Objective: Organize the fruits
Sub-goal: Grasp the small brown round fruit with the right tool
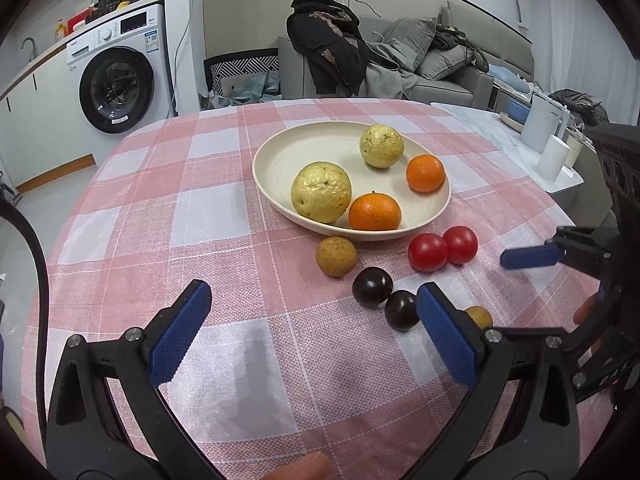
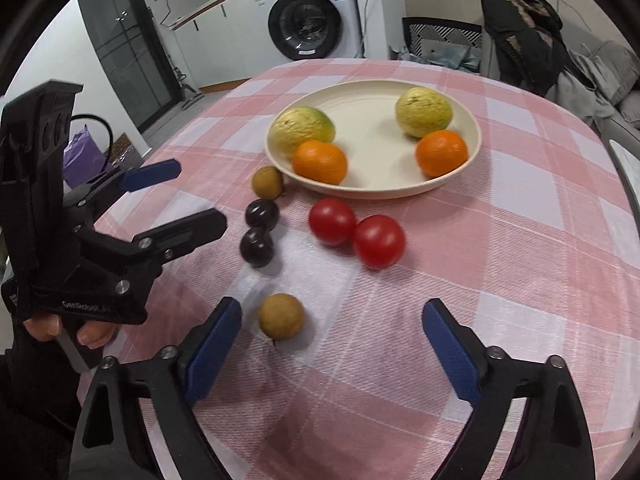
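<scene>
A cream plate [image 1: 280, 148] [image 2: 372, 92] holds two yellow-green guavas [image 1: 321, 192] [image 2: 423, 111] and two oranges [image 1: 374, 211] [image 2: 441, 153]. On the cloth in front of it lie two red tomatoes [image 1: 427, 252] [image 2: 378, 241], two dark plums [image 1: 372, 286] [image 2: 257, 246] and two brown longans [image 1: 336, 257] [image 2: 281, 316]. My left gripper [image 1: 316, 320] is open and empty, hovering just short of the plums. My right gripper [image 2: 332, 328] is open and empty, with one longan just inside its left finger. Each gripper shows in the other's view: the right gripper [image 1: 528, 257], the left gripper [image 2: 176, 196].
The round table has a pink checked cloth [image 1: 168, 208] [image 2: 520, 216]. A white tray with a kettle and cups [image 1: 552, 152] stands at the table's right side. A washing machine [image 1: 120, 76] [image 2: 308, 16] and a sofa with clothes [image 1: 400, 60] stand beyond.
</scene>
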